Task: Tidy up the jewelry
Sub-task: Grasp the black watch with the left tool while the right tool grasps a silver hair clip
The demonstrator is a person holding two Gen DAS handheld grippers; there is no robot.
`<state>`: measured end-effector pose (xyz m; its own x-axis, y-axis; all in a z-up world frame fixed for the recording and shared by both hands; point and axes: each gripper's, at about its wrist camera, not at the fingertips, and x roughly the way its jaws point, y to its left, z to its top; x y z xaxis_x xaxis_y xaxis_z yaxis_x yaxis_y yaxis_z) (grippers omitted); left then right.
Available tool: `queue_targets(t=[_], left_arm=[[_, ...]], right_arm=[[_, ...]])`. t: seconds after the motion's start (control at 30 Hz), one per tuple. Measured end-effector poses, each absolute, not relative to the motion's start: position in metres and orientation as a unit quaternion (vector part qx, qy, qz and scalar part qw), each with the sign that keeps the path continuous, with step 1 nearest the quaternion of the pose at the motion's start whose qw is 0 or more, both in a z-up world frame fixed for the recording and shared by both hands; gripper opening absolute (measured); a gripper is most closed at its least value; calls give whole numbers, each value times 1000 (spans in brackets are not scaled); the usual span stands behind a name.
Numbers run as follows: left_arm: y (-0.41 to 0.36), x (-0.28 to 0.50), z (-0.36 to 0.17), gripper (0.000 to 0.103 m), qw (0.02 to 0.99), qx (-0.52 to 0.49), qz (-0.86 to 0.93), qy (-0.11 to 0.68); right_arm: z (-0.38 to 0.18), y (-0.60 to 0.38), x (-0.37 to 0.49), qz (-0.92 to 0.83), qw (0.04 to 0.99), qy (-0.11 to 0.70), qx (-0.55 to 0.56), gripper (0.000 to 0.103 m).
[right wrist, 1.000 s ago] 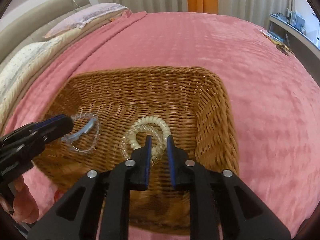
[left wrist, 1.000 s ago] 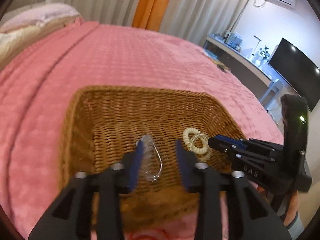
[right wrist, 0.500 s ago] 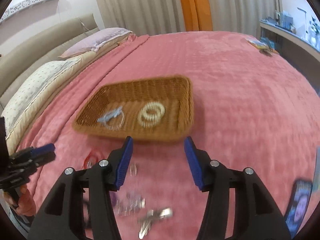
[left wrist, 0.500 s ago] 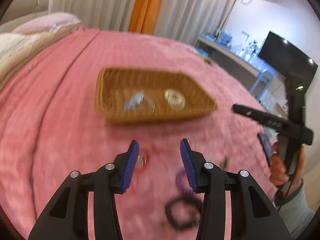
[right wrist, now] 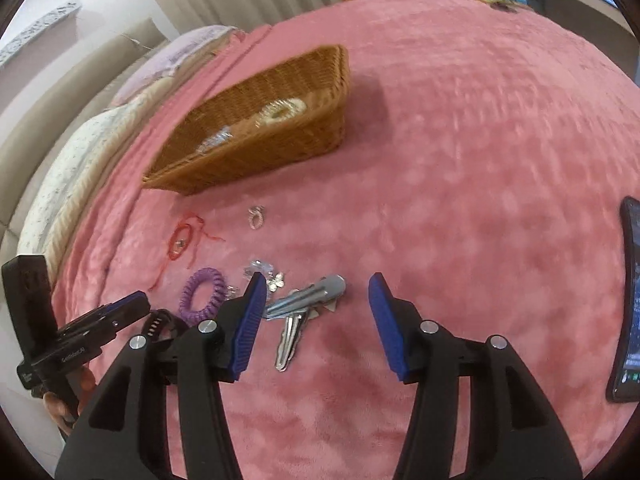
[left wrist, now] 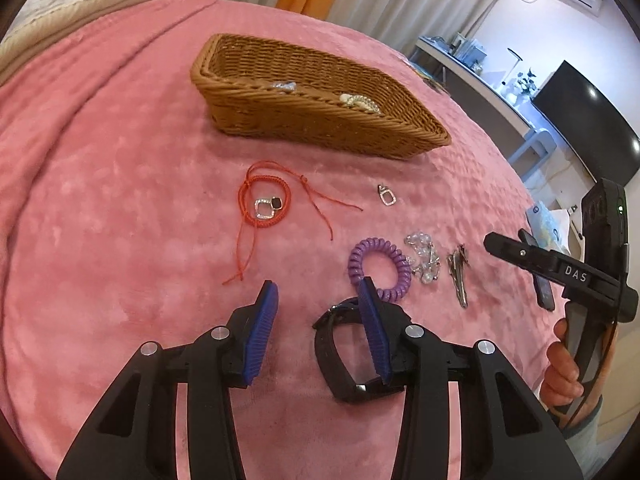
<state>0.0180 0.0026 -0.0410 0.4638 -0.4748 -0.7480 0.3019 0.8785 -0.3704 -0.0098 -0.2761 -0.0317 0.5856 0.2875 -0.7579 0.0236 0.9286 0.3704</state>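
A wicker basket [left wrist: 320, 120] [right wrist: 304, 140] sits on the pink bedspread, holding a cream coil hair tie [left wrist: 360, 101] [right wrist: 282, 110] and a clear bracelet [left wrist: 284, 86]. Nearer me lie a red cord bracelet [left wrist: 264, 204], a silver pendant [left wrist: 386, 195], a purple coil hair tie [left wrist: 378, 268] [right wrist: 202, 298], clear beads [left wrist: 422, 256], silver hair clips [right wrist: 308, 304] and a black watch strap [left wrist: 340, 352]. My left gripper [left wrist: 319, 285] is open and empty just left of the purple tie. My right gripper [right wrist: 317, 280] is open above the hair clips, not touching them.
A phone [right wrist: 630, 300] lies on the bedspread at the far right. Pillows [right wrist: 80, 152] line the left edge of the bed. A desk and a dark screen [left wrist: 580, 120] stand beyond the bed's right side. A hand [left wrist: 560, 376] holds the right gripper's handle.
Both grippers have pulled back from inside the basket to the loose items on the near bedspread. The right jaws have opened wide, and the cream hair tie stays in the basket.
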Motion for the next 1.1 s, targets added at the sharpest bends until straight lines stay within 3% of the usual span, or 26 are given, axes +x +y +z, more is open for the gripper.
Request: queue_targets(t=[0.4, 0.53, 0.63, 0.67, 0.73, 1.1], left_arm=[[-1, 19, -50, 40, 845, -96, -233, 471], [-2, 14, -52, 40, 844, -93, -237, 471], [-3, 12, -53, 40, 844, -91, -241, 472], [-3, 13, -53, 40, 843, -90, -241, 472], [-3, 12, -53, 39, 843, -86, -242, 474], [-5, 11, -53, 39, 826, -71, -268, 490]], right_arm=[[-56, -284, 9, 105, 825, 479, 281, 49], [-64, -281, 15, 104, 815, 489, 292, 25], [-62, -282, 14, 100, 824, 477, 290, 25], [-59, -283, 14, 98, 828, 473, 285, 16], [-53, -283, 16, 99, 835, 467, 274, 9], [-45, -282, 17, 101, 865, 462, 165, 10]])
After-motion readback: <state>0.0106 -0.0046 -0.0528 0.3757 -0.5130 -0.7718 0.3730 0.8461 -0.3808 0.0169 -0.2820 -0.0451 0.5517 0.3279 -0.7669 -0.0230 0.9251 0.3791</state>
